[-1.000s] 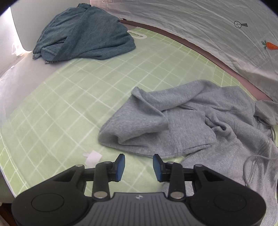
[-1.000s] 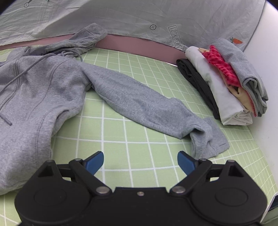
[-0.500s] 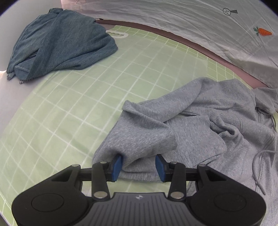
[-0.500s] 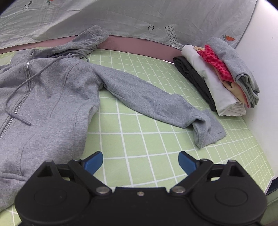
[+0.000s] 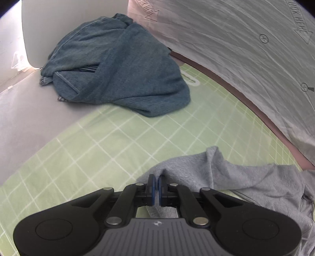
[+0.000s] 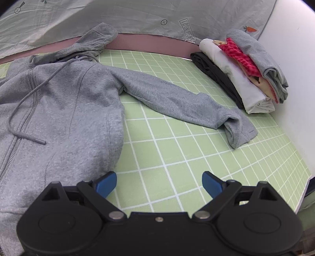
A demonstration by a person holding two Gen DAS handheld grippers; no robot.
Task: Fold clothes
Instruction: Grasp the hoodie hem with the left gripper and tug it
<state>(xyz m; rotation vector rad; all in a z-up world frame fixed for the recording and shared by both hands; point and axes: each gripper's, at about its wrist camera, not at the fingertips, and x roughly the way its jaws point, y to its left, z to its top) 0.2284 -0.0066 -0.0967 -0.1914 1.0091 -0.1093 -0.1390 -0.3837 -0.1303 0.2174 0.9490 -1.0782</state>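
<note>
Grey fleece hoodie [image 6: 65,110] pinched at one sleeve by the left tongs [image 5: 157,190].

Soft, nubbly knit spread flat on the green gridded mat [image 6: 167,153]; metal zip and round drawcord up the front, hood bunched against the pale printed sheet [image 6: 137,15]. Left tongs just closed, blue pads clamped on a raised fold of sleeve, cloth hanging through behind them. Right tongs [image 6: 159,184] wide open and empty, low over bare mat, hoodie hem just left of them, other sleeve lying ahead. Neat folded stack [image 6: 242,72] far right ahead; crumpled teal garment [image 5: 118,67] well ahead of left tongs. Hoodie's lower edge hidden behind tong bodies.
</note>
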